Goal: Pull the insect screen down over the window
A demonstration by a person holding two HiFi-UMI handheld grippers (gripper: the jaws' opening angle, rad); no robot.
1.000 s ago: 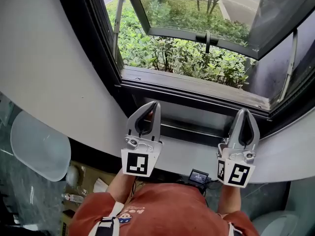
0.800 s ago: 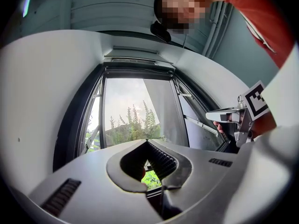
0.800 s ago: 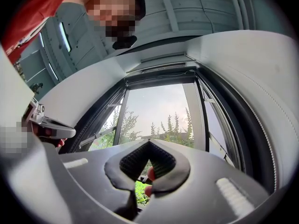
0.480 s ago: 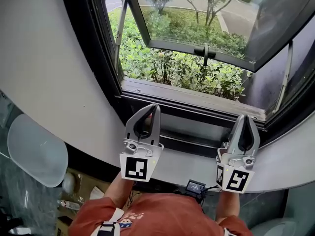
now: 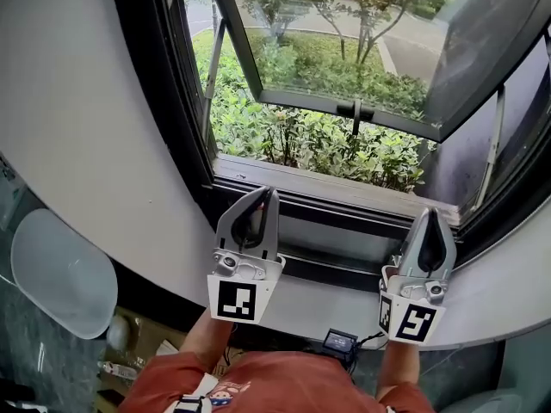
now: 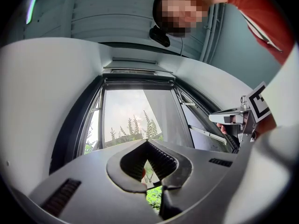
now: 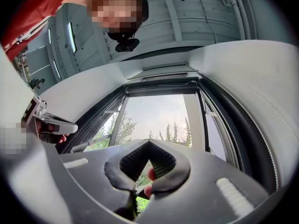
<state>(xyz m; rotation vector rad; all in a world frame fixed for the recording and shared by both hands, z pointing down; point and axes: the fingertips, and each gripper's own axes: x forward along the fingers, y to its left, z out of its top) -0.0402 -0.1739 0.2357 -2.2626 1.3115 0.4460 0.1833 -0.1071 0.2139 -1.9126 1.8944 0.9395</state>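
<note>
Pointing up at an open window, your left gripper and right gripper sit low, just in front of the bottom rail of the dark window frame. The left is nearer the frame's left side, the right nearer its right. Both pairs of fingers are pressed fully together with nothing between them. The insect screen seems to be rolled up in the pale housing across the top of the frame, its long axis running side to side, well above both fingertips. Neither gripper looks nearer. Your next reach is probably straight up, opening the fingers to take its bottom bar.
</note>
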